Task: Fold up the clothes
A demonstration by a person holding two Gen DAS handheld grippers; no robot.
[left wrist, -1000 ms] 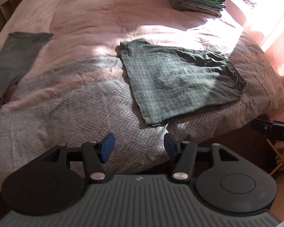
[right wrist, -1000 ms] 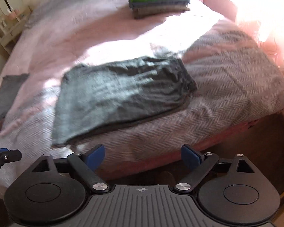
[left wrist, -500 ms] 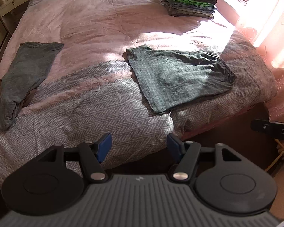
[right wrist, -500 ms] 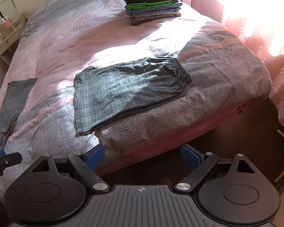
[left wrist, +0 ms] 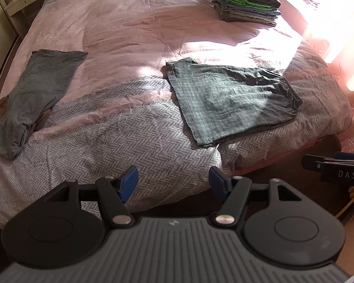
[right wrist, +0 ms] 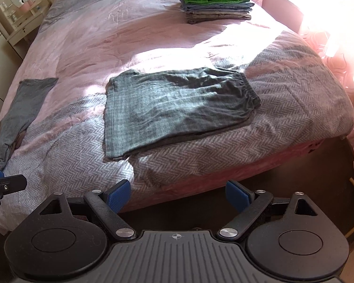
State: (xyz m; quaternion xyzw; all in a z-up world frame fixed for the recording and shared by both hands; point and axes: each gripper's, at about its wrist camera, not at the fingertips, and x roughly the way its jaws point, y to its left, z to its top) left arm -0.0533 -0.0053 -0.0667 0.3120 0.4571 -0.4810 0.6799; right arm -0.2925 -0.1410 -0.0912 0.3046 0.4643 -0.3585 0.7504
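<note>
I hold both grippers off the foot of the bed (left wrist: 120, 127), level, aimed along it. Left gripper (left wrist: 174, 181): jaws spread, empty. Right gripper (right wrist: 178, 193): jaws spread wider, empty. The folded grey shorts (right wrist: 174, 108) lie flat ahead of the right gripper, ahead-right of the left. A grey garment (left wrist: 35, 94) lies far ahead-left. A stack of folded clothes (right wrist: 214, 2) sits at the far end. Compared with one second ago, both grippers sit further back from the shorts.
</note>
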